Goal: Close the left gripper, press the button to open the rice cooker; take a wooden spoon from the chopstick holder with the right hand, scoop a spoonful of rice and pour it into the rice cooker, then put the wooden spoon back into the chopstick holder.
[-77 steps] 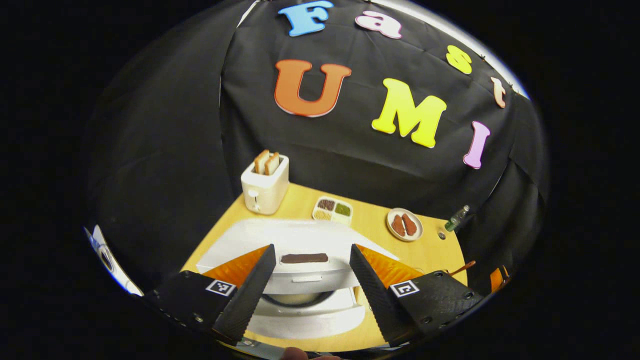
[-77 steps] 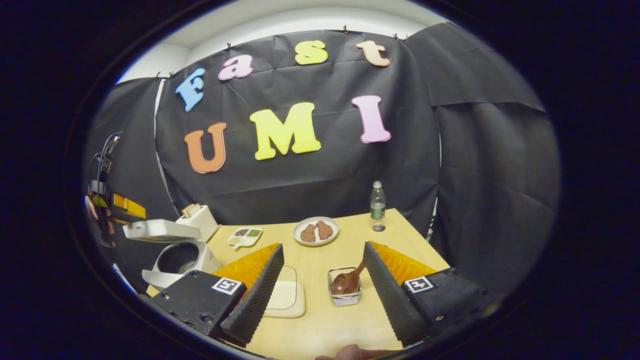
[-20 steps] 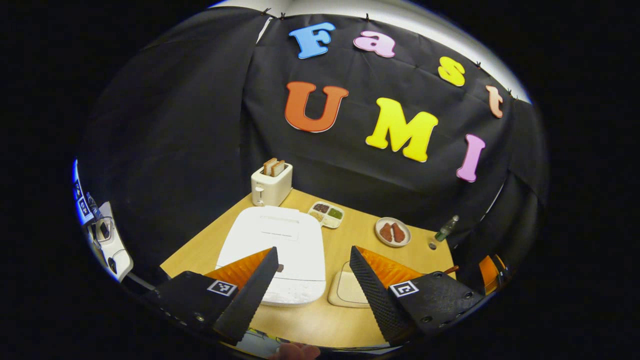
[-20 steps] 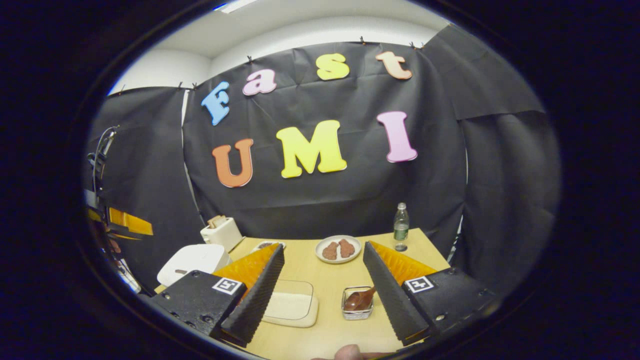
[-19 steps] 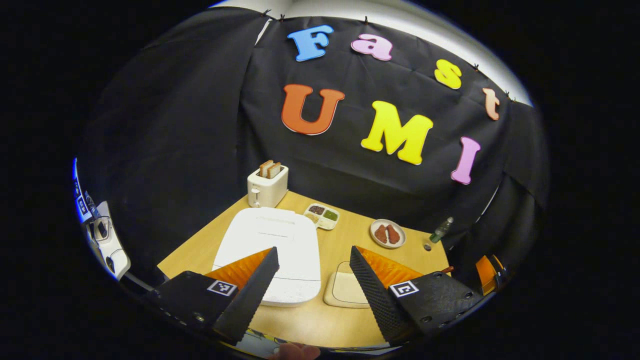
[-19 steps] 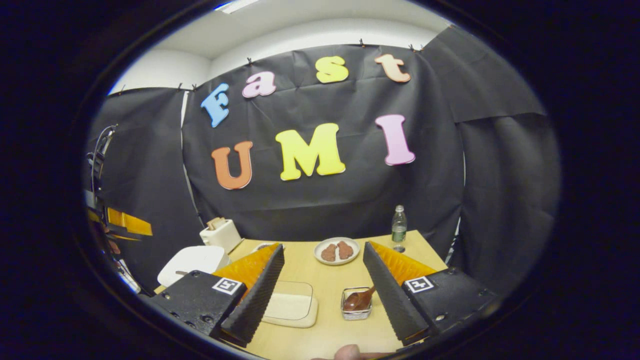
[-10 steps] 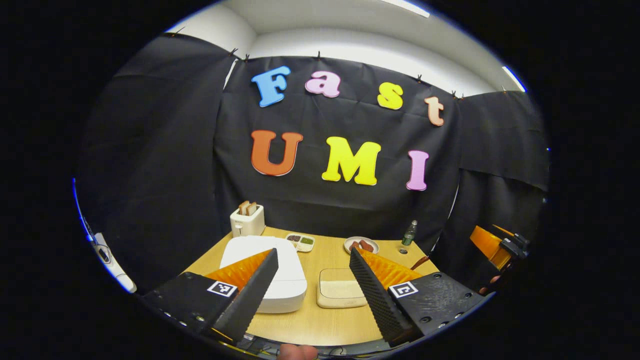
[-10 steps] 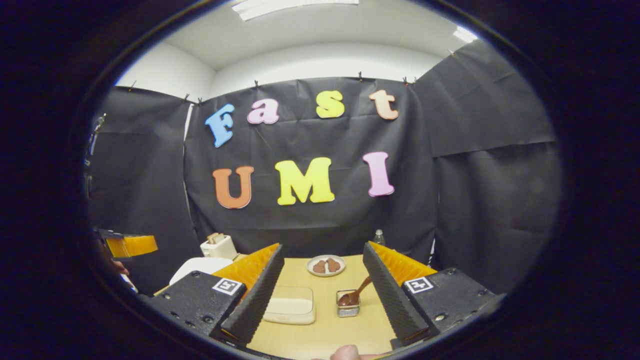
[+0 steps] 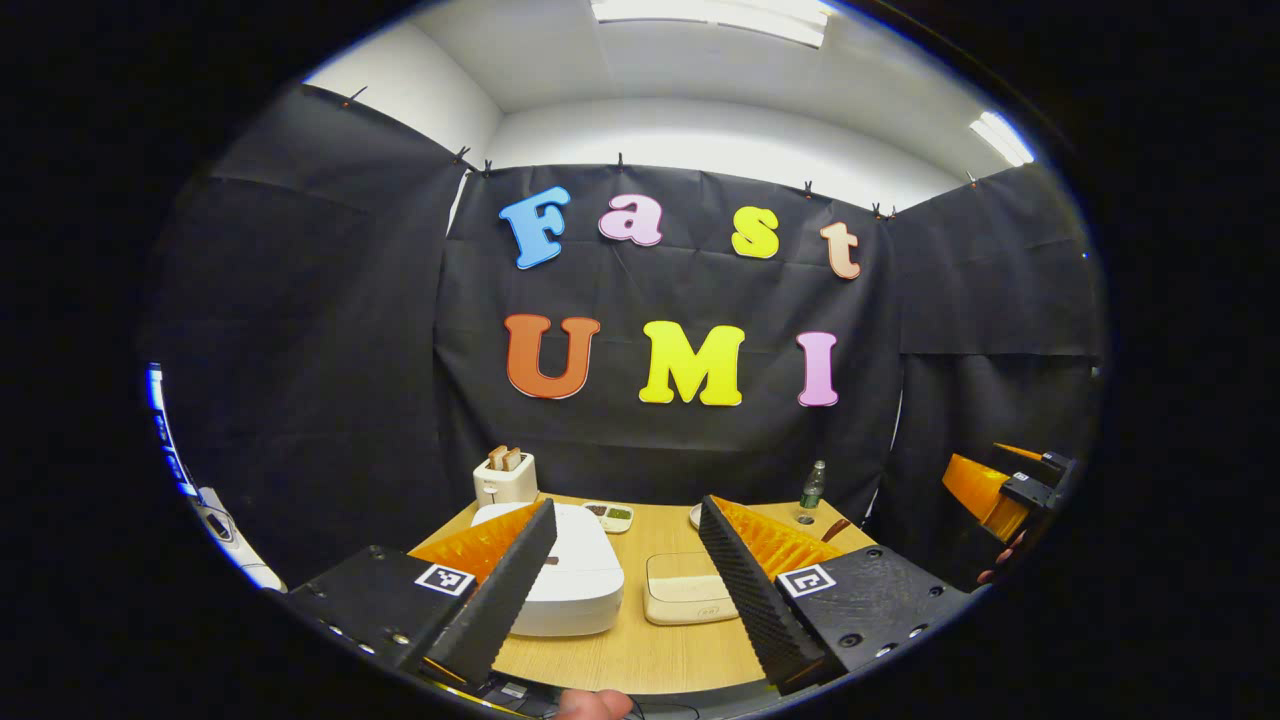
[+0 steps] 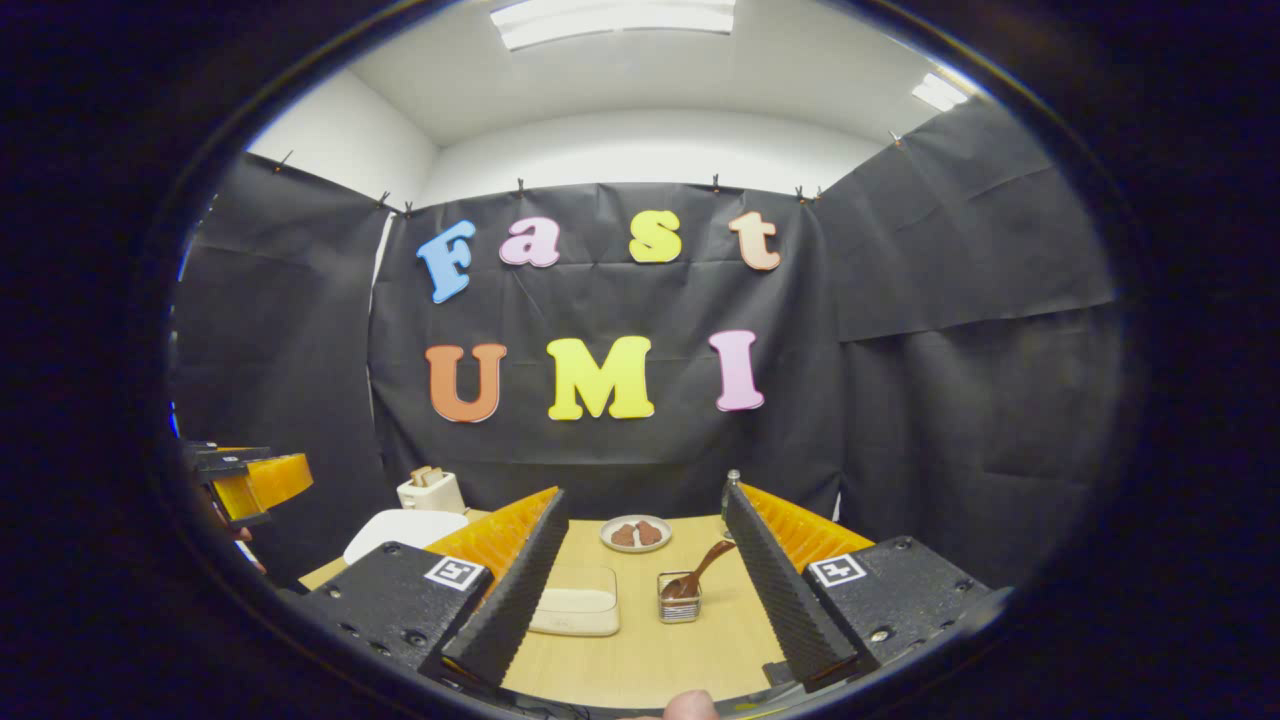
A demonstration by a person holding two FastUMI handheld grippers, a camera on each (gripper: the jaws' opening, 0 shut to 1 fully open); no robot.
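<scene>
The white rice cooker (image 9: 575,585) sits on the wooden table with its lid down, just beyond my left gripper (image 9: 625,515), which is open and holds nothing. To its right lies a flat cream rice box (image 9: 685,600). In the right gripper view the wire chopstick holder (image 10: 679,603) stands mid-table with the wooden spoon (image 10: 698,572) leaning in it. My right gripper (image 10: 645,505) is open and empty, back from the holder. The rice cooker (image 10: 405,530) and rice box (image 10: 580,602) lie to its left.
A toaster (image 9: 505,478) with bread, a small divided dish (image 9: 610,513) and a bottle (image 9: 812,487) line the table's far edge. A plate (image 10: 635,533) of brown pieces sits behind the holder. The other gripper (image 9: 1005,490) hovers at the right, off the table.
The cooker lid, up 3.9 s ago, is down now. Both grippers have drawn back from the table and tilted upward. Both stayed open; the spoon stayed in the holder.
</scene>
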